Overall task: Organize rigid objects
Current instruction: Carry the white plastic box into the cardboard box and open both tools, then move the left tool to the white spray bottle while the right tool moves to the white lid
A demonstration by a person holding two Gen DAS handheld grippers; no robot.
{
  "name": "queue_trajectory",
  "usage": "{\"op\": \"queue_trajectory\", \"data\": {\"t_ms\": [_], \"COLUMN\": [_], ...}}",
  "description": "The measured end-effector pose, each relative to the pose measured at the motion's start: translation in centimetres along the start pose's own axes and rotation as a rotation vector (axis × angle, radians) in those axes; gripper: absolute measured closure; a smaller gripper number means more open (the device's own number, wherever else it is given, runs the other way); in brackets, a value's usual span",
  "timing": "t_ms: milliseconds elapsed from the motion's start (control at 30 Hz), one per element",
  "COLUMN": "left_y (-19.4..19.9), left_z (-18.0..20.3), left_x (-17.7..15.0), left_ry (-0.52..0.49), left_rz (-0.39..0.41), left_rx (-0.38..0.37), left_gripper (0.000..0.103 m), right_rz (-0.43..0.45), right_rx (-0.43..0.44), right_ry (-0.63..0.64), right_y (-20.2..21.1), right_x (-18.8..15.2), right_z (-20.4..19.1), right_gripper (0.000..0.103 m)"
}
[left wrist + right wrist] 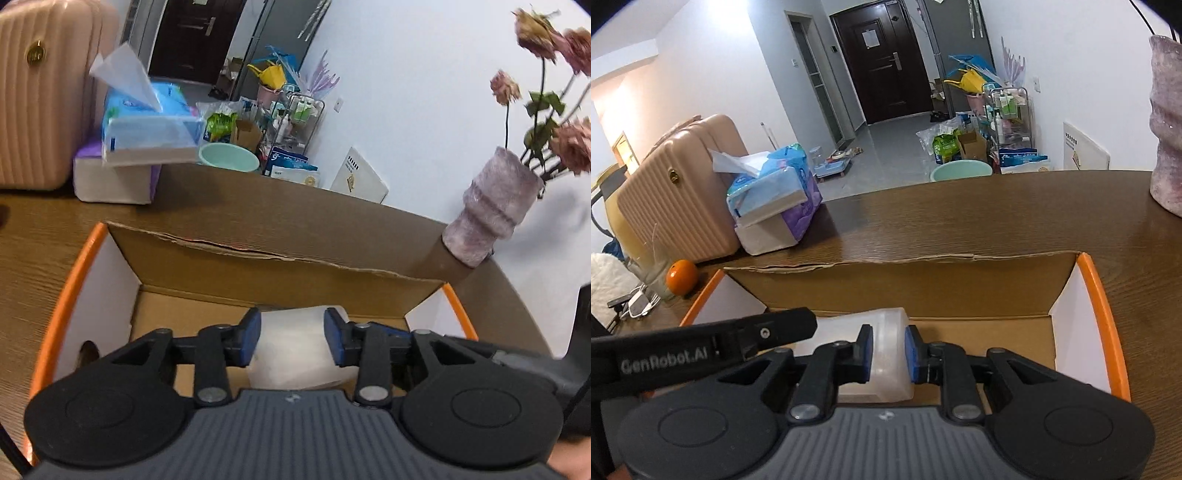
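Note:
A translucent white plastic container (295,343) lies inside an open cardboard box (258,266) with orange-edged side flaps on a brown wooden table. My left gripper (291,338) straddles one end of it, its blue pads close against the sides. My right gripper (888,350) is closed on the other end of the same container (886,365), blue pads pressing its sides. The left gripper's black body (701,350) crosses the right wrist view at the left.
Stacked tissue packs (772,199) and a pink suitcase (679,188) stand at the table's far left. An orange (681,282) sits left of the box. A fuzzy pink vase (491,210) with dried roses stands just beyond the box's right corner.

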State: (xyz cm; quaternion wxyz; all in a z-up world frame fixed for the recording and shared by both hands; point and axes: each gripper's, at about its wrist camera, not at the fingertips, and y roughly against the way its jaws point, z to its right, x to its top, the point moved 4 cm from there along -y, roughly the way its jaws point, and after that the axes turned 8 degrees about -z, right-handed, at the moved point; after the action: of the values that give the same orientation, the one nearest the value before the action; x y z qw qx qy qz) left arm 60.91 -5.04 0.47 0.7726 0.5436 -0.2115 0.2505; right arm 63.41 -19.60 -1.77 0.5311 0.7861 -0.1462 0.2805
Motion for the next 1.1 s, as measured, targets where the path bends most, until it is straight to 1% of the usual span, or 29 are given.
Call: {"op": "queue_trajectory", "data": {"t_ms": [67,133,233,267,333,400,467,533,567,600,667,733,767,800,867,933,1100], "left_y": [0.7,1.9,4.6,5.9,8.6,11.4,13.8,16.0,17.0,17.9,19.4,20.8,21.7,22.4,23.9,25.1,27.6], "left_z": [0.2,0.1,0.1,0.2,0.3,0.7,0.9,1.1,1.1,1.1,1.0,1.0,1.1,1.2,1.4,1.8,1.5], "left_x": [-0.3,-0.6,-1.0,-1.1,-1.4,-2.1,-3.0,-4.1,-4.7,-5.3,-6.5,-7.8,-8.5,-9.1,-10.3,-11.5,-14.8], "left_ry": [0.001,0.010,-0.001,-0.015,-0.042,-0.086,-0.127,-0.162,-0.173,-0.178,-0.186,-0.211,-0.228,-0.239,-0.270,-0.296,-0.292], "left_rz": [-0.017,-0.019,-0.014,-0.003,0.031,0.061,0.086,0.116,0.133,0.146,0.174,0.210,0.237,0.264,0.323,0.362,0.414], "left_rx": [0.016,0.043,0.085,0.100,0.135,0.160,0.179,0.207,0.225,0.244,0.270,0.299,0.314,0.321,0.340,0.349,0.338], "left_gripper": [0.057,0.056,0.055,0.053,0.044,0.032,0.026,0.021,0.016,0.009,0.004,0.003,0.000,0.000,0.000,0.000,0.000], "right_rz": [0.012,0.025,0.021,0.024,0.038,0.055,0.070,0.085,0.093,0.099,0.120,0.146,0.159,0.179,0.219,0.250,0.338], "right_rx": [-0.021,-0.069,-0.107,-0.116,-0.140,-0.157,-0.173,-0.185,-0.190,-0.194,-0.197,-0.183,-0.182,-0.187,-0.202,-0.219,-0.217], "right_ry": [0.025,0.060,0.065,0.067,0.066,0.066,0.075,0.079,0.084,0.088,0.105,0.121,0.128,0.139,0.168,0.192,0.224], "right_y": [0.8,1.9,4.6,5.6,8.2,10.6,13.1,15.3,16.4,17.2,18.6,19.7,20.2,20.8,21.6,22.4,24.5], "right_x": [0.0,0.1,-0.1,-0.3,-0.9,-1.4,-2.2,-3.1,-3.7,-4.2,-5.5,-6.7,-7.3,-7.9,-8.9,-10.0,-12.9], "right_z": [0.0,0.2,1.3,1.5,1.9,2.3,2.3,2.2,2.0,1.9,1.2,0.3,-0.2,-0.7,-1.8,-2.9,-5.3], "right_gripper": [0.083,0.081,0.080,0.080,0.076,0.068,0.065,0.059,0.051,0.044,0.039,0.032,0.022,0.017,0.017,0.017,0.016]}}
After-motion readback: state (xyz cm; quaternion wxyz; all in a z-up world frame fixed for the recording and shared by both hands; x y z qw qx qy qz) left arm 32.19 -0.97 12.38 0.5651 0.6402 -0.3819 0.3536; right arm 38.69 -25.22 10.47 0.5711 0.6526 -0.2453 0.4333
